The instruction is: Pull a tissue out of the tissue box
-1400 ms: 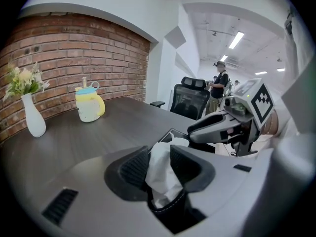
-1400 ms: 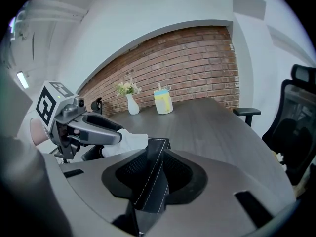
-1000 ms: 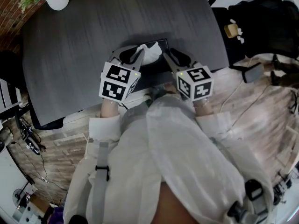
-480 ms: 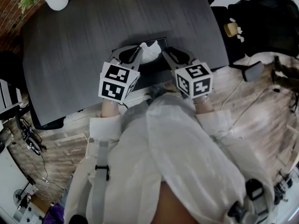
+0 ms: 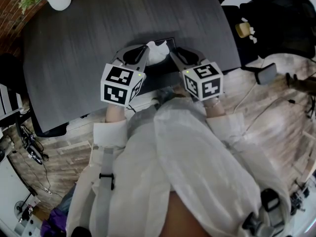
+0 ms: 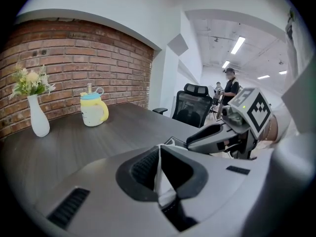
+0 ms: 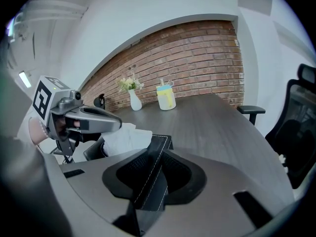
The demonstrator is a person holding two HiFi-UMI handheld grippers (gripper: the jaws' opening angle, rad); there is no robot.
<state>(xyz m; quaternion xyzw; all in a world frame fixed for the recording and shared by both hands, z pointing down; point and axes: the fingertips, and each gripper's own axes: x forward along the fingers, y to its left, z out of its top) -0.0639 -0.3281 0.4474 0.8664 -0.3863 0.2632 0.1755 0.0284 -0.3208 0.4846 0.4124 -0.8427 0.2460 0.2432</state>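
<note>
Tearing is the risk — my left claw [image 6: 159, 149], closing on the tissue [image 6: 161, 181], pinches thinly; right claw [image 7: 159, 144] clamps the box [image 7: 154, 177] — it could slip.

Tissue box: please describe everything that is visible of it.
The tissue box is black, leather-like, with white stitching. It stands near the front edge of the dark table. A white tissue rises from its top, between the closing jaws of the left gripper. The right gripper is clamped on its stitched rim.
</note>
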